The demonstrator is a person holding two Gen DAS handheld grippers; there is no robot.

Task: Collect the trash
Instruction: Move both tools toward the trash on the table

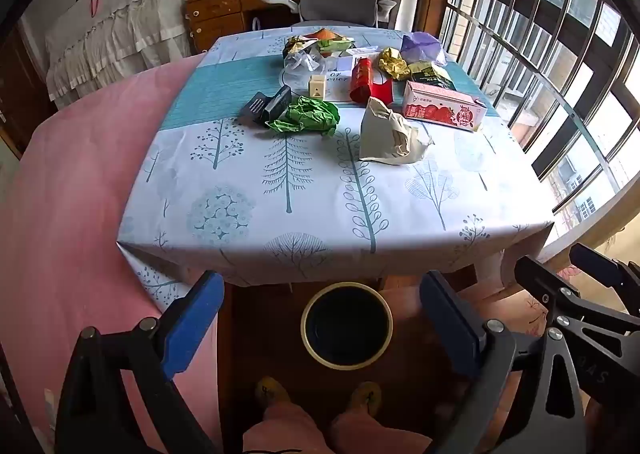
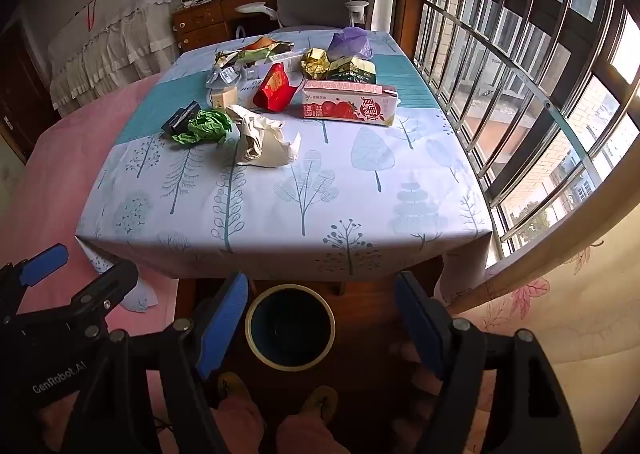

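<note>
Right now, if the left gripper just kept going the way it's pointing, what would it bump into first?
Probably the round bin on the floor. The left gripper points steeply down with its fingers wide open and empty, and the bin's mouth sits right between them. Depth is hard to judge, so it might clip the rim.

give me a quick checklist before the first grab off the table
1. Left claw open and holding nothing: ok.
2. Right claw open and holding nothing: ok.
3. Bin on the floor at the table's near edge, mouth unobstructed: ok; it looks empty, though its bottom is dark.
4. Nearest pieces, the crumpled beige paper and the green wrapper, lie free with nothing on top: ok.
5. Near half of the tablecloth bare for the approach: ok.
6. Whether the strawberry carton is empty: cannot tell.
</note>
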